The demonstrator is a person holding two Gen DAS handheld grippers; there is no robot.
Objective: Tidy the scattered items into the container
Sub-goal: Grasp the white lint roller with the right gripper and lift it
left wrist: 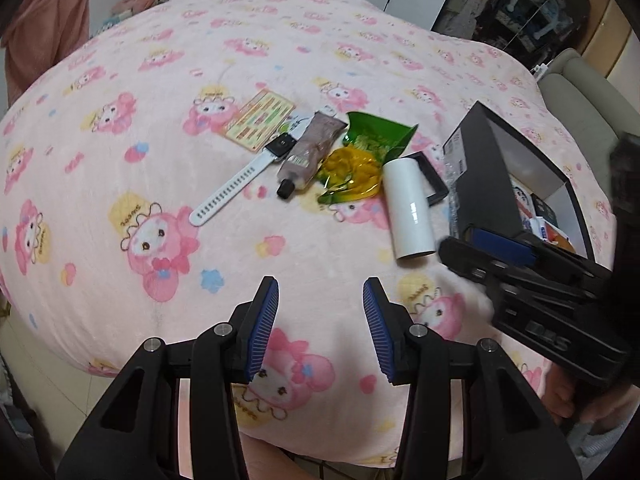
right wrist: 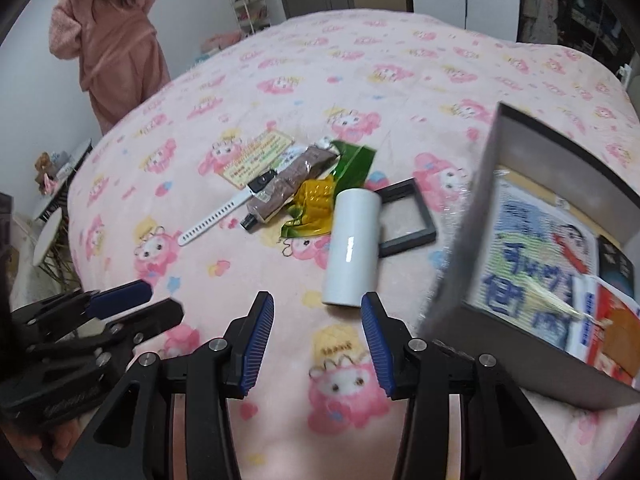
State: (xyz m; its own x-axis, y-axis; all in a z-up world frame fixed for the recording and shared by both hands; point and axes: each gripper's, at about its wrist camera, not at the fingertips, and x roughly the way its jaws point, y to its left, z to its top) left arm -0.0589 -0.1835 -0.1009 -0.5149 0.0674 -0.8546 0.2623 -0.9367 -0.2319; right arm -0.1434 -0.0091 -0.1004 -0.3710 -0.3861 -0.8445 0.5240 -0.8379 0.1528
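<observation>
On the pink blanket lie a white cylinder, a black frame, a green and yellow snack bag, a brown tube, a white-strapped watch and a printed card. The dark open box at the right holds several packets. My left gripper is open and empty, near the front edge. My right gripper is open and empty, just in front of the cylinder and left of the box. The right gripper also shows in the left wrist view, beside the box.
A person in a pink robe stands at the far left of the bed. Shelves and wardrobe doors line the back wall. A grey cushioned seat stands beyond the box. A small side table stands left of the bed.
</observation>
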